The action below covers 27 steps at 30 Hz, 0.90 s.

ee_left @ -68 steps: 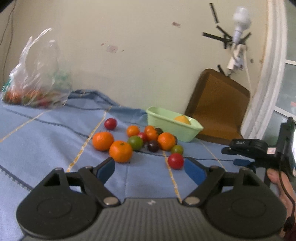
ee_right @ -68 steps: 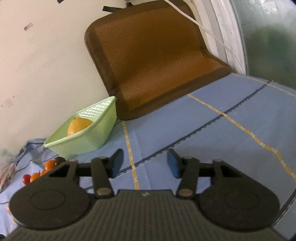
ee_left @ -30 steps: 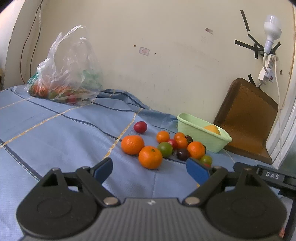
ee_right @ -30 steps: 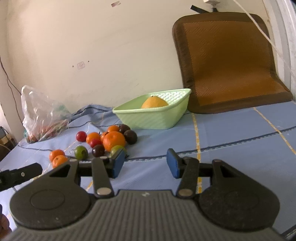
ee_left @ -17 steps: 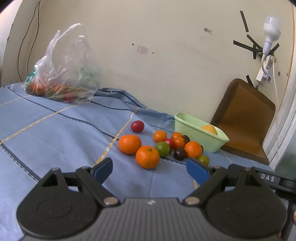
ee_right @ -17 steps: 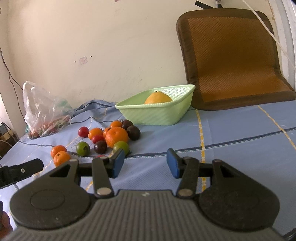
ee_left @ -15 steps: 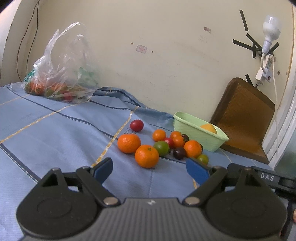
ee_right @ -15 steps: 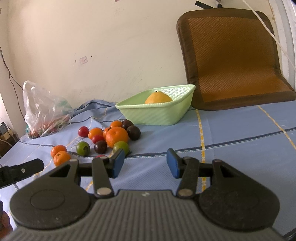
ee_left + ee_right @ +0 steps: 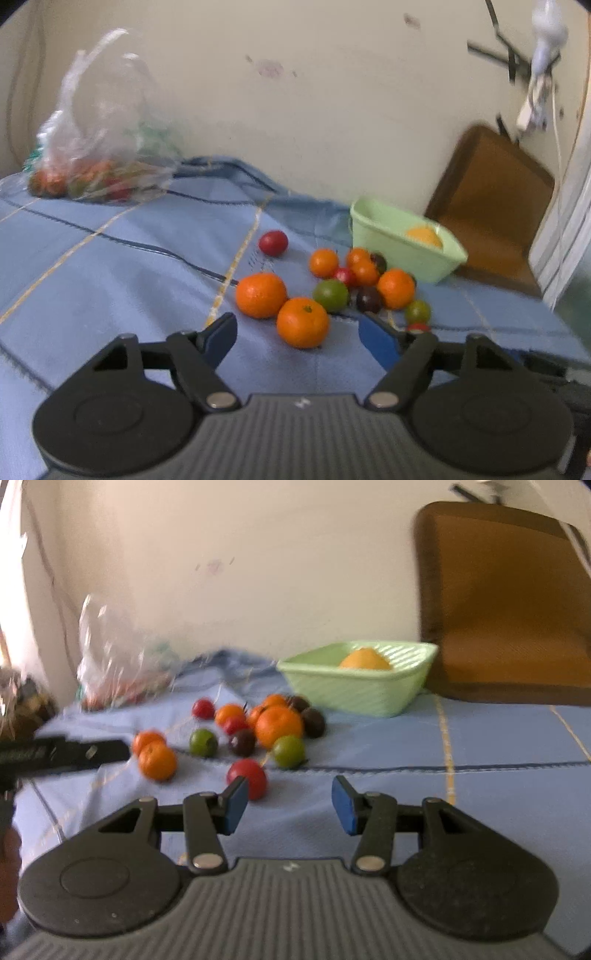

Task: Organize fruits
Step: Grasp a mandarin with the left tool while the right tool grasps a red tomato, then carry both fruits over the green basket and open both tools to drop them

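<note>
My left gripper (image 9: 297, 338), jaws just narrowing but empty, hovers before the nearest mandarin (image 9: 302, 322); my right gripper (image 9: 287, 805) gapes, holding nothing, near a red tomato (image 9: 248, 777).

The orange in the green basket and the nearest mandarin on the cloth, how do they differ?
The orange lies inside the green basket; the nearest mandarin lies loose on the blue cloth. The orange is paler, yellowish; the mandarin is deep orange. Both are round citrus.
</note>
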Motion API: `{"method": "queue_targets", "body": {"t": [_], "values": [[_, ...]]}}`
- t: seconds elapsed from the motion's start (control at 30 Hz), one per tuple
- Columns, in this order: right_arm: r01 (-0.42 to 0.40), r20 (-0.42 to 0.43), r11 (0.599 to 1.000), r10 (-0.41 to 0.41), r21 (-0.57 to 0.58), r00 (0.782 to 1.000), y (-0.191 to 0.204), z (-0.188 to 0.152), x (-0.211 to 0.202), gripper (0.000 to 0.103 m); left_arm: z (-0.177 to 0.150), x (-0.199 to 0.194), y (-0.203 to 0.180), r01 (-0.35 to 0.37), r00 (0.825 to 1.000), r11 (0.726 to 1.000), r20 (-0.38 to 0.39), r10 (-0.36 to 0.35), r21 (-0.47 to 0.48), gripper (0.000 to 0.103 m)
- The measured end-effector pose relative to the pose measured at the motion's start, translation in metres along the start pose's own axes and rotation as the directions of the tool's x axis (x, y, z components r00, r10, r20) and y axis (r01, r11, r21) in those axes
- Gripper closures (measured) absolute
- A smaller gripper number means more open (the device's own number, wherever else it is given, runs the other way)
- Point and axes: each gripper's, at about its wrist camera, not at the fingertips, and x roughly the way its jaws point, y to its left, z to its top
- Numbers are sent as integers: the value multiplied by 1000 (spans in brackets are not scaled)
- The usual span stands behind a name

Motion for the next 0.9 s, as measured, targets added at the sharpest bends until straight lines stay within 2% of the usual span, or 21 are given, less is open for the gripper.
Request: {"method": "queue_targets", "body": {"t": [0.1,0.23,0.3,0.33,0.4,0.43,0.47,0.53,0.6,0.7,0.8,0.9], "values": [[-10,-29,999,8,-54,1000,7,5,9,50,1,19,-5,-7,999,1000,-49,8,7,33],[-17,-59,993,10,-120,998,16,7,20,50,3,35,-6,-29,997,1000,-70,29,-1,42],[-19,-84,990,7,-142,996,20,9,28,50,3,39,-8,-44,997,999,-65,45,11,52],[-15,-85,988,1,-154,996,22,10,30,50,4,40,-8,-44,997,999,-67,44,12,61],[-14,-85,985,0,-174,996,25,13,35,51,3,40,-10,-47,997,999,-62,48,19,66],[-17,-85,984,1,-179,996,26,13,36,58,3,40,-11,-51,997,998,-59,52,25,66],[-27,-84,982,11,-187,996,27,13,36,70,1,39,-12,-54,997,998,-57,55,33,67],[-24,-81,978,8,-207,997,30,11,32,71,-1,33,-14,-45,997,999,-64,47,30,67],[-36,-72,977,22,-210,997,29,10,25,71,-2,26,-14,3,997,1000,-78,-3,2,67],[-36,-14,982,34,-187,999,19,15,13,71,6,21,-24,73,995,997,-72,-73,5,67],[37,85,977,-20,-211,996,9,29,9,71,30,32,-39,115,992,993,-60,-113,33,67],[122,191,965,-78,-232,979,-6,50,18,71,66,54,-51,159,987,987,-24,-159,29,67]]}}
